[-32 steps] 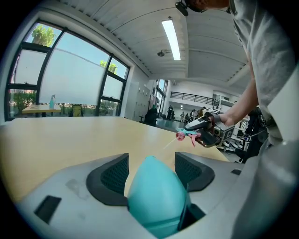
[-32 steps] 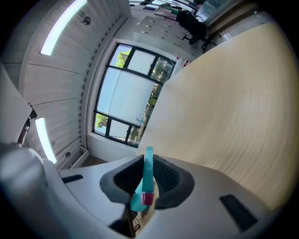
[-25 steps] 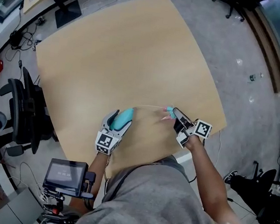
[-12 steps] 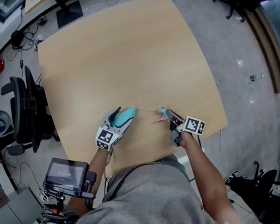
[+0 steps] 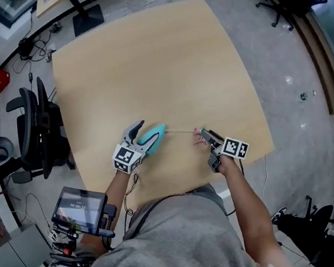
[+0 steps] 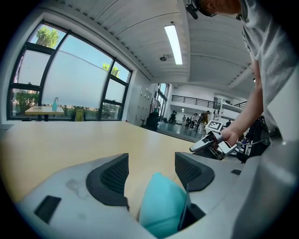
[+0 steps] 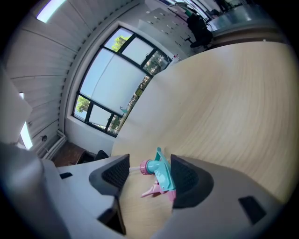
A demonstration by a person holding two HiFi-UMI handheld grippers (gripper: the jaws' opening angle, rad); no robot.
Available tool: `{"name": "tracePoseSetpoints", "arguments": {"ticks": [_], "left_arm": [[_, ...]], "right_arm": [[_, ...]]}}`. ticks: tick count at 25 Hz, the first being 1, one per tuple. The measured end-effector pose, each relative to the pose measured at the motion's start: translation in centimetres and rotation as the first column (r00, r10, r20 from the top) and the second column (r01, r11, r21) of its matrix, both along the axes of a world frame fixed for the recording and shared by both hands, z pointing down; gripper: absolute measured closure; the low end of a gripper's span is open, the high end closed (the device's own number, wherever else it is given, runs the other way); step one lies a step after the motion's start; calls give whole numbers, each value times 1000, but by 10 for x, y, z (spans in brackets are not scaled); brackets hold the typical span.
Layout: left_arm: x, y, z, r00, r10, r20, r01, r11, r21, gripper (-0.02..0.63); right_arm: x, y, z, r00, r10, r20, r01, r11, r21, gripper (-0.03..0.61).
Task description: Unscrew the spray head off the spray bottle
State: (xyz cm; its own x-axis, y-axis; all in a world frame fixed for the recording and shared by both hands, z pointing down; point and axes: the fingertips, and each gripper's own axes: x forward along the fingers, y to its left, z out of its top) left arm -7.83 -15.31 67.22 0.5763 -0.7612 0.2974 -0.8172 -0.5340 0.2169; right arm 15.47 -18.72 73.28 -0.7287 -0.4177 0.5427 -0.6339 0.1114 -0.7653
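Two grippers share this step: the left gripper (image 6: 150, 163) stays the anchor, its jaws clamped on the teal spray bottle (image 6: 161, 200), while the right gripper (image 7: 147, 172) has its jaws opening around the spray head (image 7: 161, 175), which is already off the bottle's neck and appears to lie on the desk (image 5: 164, 57). The step in hand is judged to be the release of the spray head. Let the head rest fully on the desk before the pads clear it; it lies against one pad and well apart from the other, so draw the right gripper straight back along its own axis to avoid catching the pink trigger. Hold the bottle still, because the thin dip tube (image 5: 179, 131) runs from the head toward the bottle's mouth, and whether its end is clear of the mouth cannot be told. The left gripper sits low near the desk's near edge, jaws pointing away from the person. The right forearm reaches in from the person's right, its gripper rolled and aimed leftward at the bottle.
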Motion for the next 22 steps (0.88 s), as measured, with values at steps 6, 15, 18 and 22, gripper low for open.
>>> {"name": "tracePoseSetpoints", "arguments": {"ticks": [6, 15, 18, 22], "left_arm": [[-25, 10, -5, 999, -40, 8, 40, 999, -4, 304], [-46, 45, -67, 996, -93, -5, 93, 994, 63, 390], [-50, 58, -83, 996, -68, -58, 72, 995, 65, 594], [-45, 70, -113, 992, -46, -116, 53, 997, 61, 609]], "right_arm": [[3, -5, -18, 994, 91, 64, -92, 996, 20, 321], [24, 14, -98, 987, 105, 121, -120, 986, 120, 377], [29, 18, -121, 984, 114, 139, -138, 974, 179, 559], [23, 35, -172, 973, 54, 225, -121, 948, 293, 572]]}}
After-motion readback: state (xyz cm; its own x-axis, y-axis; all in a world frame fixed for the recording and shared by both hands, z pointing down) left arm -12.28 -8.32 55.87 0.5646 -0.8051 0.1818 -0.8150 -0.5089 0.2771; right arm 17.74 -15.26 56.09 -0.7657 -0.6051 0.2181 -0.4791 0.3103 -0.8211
